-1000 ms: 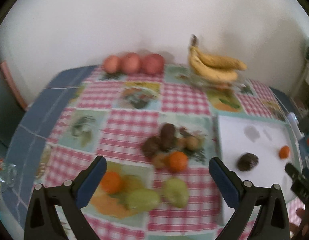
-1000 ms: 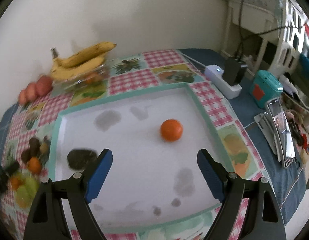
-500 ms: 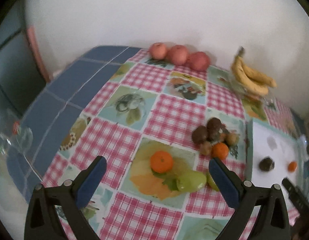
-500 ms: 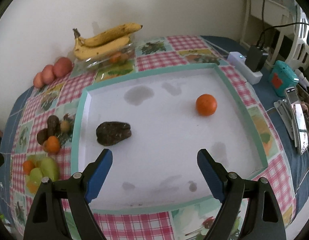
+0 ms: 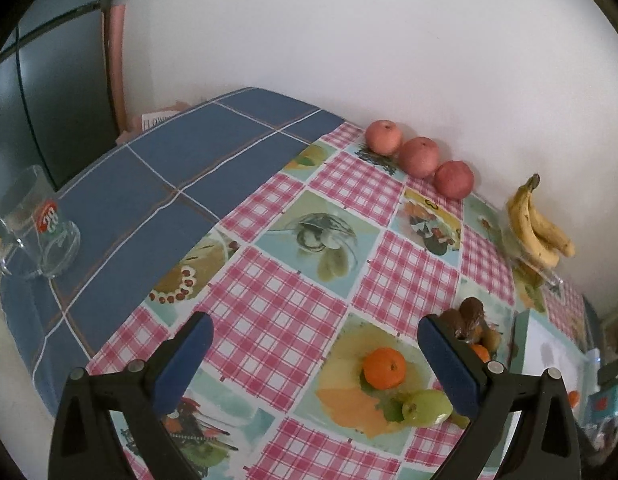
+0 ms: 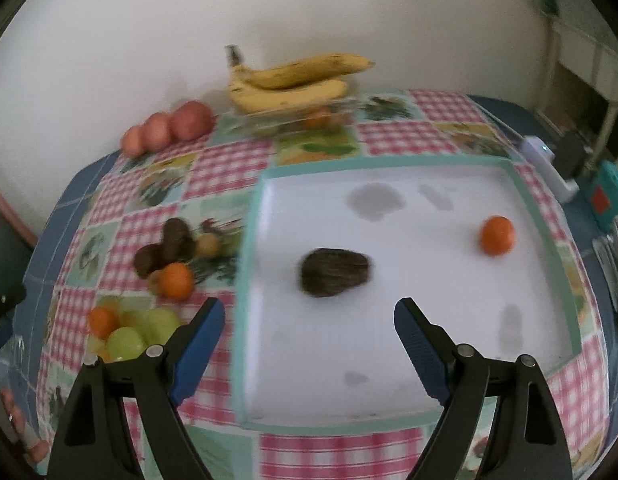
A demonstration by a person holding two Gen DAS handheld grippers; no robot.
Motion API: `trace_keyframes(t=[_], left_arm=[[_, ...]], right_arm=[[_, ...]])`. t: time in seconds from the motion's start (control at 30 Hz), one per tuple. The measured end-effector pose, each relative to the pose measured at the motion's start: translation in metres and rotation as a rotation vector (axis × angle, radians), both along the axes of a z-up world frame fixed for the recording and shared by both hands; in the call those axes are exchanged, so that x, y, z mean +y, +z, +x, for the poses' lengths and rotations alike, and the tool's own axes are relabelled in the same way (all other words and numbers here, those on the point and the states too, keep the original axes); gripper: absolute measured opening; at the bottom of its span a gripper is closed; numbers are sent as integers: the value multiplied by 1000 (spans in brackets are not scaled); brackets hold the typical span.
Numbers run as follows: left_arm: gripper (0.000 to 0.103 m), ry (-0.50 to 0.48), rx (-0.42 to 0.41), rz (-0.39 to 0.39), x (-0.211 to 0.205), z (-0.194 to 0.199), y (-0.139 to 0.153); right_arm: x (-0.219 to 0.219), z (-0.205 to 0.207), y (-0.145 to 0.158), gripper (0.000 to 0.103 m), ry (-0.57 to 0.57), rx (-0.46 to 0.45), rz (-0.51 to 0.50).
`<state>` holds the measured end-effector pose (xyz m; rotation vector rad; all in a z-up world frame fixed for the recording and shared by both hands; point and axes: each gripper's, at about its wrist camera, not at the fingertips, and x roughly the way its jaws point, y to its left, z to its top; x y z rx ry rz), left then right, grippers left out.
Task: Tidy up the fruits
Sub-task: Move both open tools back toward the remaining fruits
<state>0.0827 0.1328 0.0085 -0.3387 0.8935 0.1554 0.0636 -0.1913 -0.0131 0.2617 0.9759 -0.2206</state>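
Observation:
My right gripper (image 6: 305, 312) hangs open over the near left part of a white tray with a teal rim (image 6: 389, 162). In the tray lie a dark avocado (image 6: 335, 272) and an orange (image 6: 497, 235). Left of the tray, loose fruit sits on the checked cloth: brown fruits (image 6: 165, 248), an orange (image 6: 175, 280) and green pears (image 6: 143, 332). My left gripper (image 5: 315, 334) is open above bare cloth. An orange (image 5: 384, 367) and a green pear (image 5: 427, 406) lie by its right finger, brown fruits (image 5: 471, 314) behind it.
Three red apples (image 5: 419, 157) line the wall, and bananas (image 6: 293, 80) rest on a clear dish at the back. A glass mug (image 5: 37, 228) stands on the blue cloth at far left. A power strip (image 6: 549, 164) and teal device (image 6: 607, 196) lie right of the tray.
Both grippers have swung left. The left view now shows the blue cloth and mug, with the fruit pile at its right. The right view now takes in the loose fruit left of the tray.

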Motion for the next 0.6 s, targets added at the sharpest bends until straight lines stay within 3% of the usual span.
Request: trace_keyframes(t=[0.27, 0.47, 0.53, 0.6], left_arm=[[103, -58, 21, 11, -5, 6, -1], [102, -91, 55, -36, -15, 11, -7], [100, -100, 72, -36, -20, 14, -11], [92, -117, 95, -54, -24, 18, -17]], right_arm=[[58, 15, 3, 87, 158, -18, 15], [85, 21, 2, 86, 239, -27, -11], [88, 23, -1, 71, 243, -20, -6], [90, 26, -7, 67, 253, 0, 6]])
